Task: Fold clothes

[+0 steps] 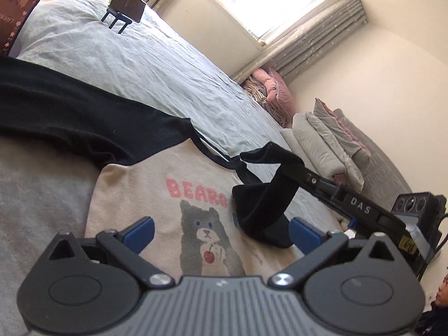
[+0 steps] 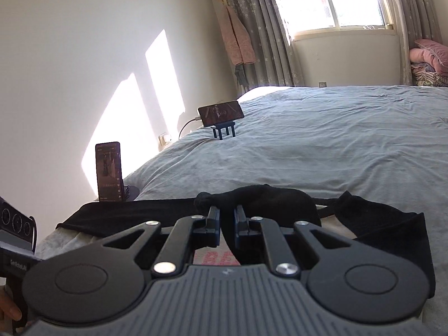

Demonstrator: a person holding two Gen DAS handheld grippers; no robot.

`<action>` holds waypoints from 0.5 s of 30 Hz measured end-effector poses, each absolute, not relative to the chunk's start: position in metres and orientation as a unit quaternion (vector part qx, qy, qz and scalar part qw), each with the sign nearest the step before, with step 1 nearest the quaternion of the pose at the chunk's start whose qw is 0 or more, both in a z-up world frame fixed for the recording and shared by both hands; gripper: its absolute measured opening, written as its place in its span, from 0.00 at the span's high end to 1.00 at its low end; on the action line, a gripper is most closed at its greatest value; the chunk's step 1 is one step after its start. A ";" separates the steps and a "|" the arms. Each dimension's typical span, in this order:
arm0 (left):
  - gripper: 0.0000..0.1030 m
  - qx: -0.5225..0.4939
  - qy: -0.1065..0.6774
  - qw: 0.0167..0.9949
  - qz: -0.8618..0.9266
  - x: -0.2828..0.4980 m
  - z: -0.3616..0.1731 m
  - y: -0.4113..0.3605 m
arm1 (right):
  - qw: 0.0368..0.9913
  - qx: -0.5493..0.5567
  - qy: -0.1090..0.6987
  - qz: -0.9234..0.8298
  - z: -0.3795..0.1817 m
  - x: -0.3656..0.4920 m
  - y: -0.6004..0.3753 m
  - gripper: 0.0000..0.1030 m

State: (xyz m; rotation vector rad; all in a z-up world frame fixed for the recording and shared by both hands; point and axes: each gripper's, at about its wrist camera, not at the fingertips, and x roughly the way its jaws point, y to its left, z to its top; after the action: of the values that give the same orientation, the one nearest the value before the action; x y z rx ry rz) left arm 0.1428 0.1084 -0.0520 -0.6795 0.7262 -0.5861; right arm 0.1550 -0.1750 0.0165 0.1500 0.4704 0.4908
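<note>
A cream T-shirt (image 1: 156, 196) with black sleeves and a grey bear print (image 1: 207, 240) under pink lettering lies flat on the bed. My left gripper (image 1: 221, 232) hovers open just above the print, its blue pads wide apart and holding nothing. My right gripper (image 2: 226, 212) is shut on the bunched black sleeve (image 2: 266, 196). In the left wrist view that sleeve (image 1: 260, 204) hangs lifted from the right gripper (image 1: 294, 170) over the shirt's chest. The other black sleeve (image 1: 70, 117) stretches flat to the left.
The pale blue bed sheet (image 2: 308, 140) spreads wide beyond the shirt. A phone on a small stand (image 2: 221, 113) sits on the bed, and another phone (image 2: 108, 170) stands upright at its left edge. Folded quilts (image 1: 330, 145) and pink bedding (image 1: 274, 89) lie by the wall.
</note>
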 end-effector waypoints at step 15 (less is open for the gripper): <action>0.15 -0.409 0.360 0.803 -0.243 0.172 -0.080 0.112 | 0.929 0.065 0.283 0.228 -0.027 0.134 -0.189 0.45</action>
State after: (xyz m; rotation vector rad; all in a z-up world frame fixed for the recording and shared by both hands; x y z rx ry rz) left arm 0.1724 0.1119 -0.0799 -0.8759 0.7716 -0.5209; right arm 0.1340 -0.1886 -0.0271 0.1330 0.5806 0.4669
